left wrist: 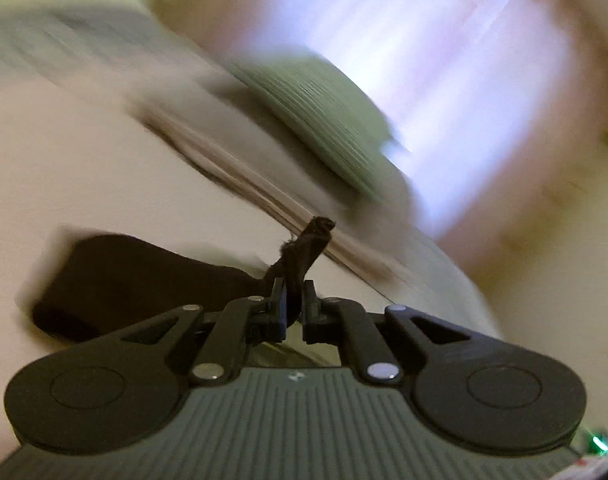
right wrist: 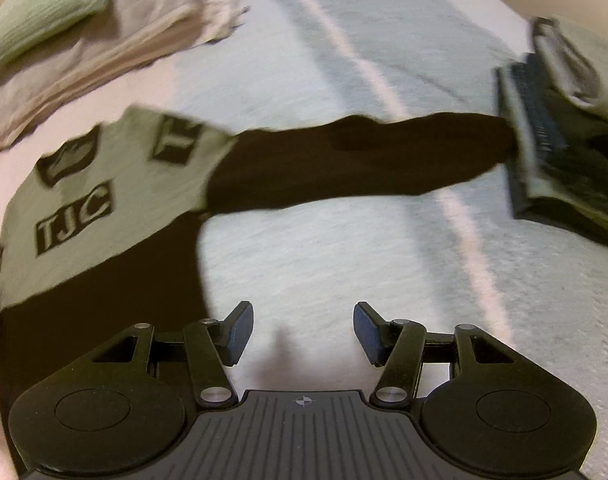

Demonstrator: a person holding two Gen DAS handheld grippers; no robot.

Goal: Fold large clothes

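Note:
A dark shirt with a grey front panel (right wrist: 104,184) printed "TJC" lies on the pale bed cover (right wrist: 344,260). Its black sleeve (right wrist: 344,160) stretches out to the right. My left gripper (left wrist: 294,292) is shut on a bunched tip of black fabric (left wrist: 316,236), and the rest of the sleeve (left wrist: 124,276) trails off to the left below it. That view is heavily blurred. My right gripper (right wrist: 300,320) is open and hangs over bare bed cover, just right of the shirt's black body, with nothing between its fingers.
A green pillow (right wrist: 44,12) and a rumpled beige blanket (right wrist: 124,40) lie at the far left of the bed. The green pillow (left wrist: 324,108) also shows ahead of the left gripper. The sleeve's far end meets a blurred dark ribbed shape (right wrist: 544,132) at the right edge.

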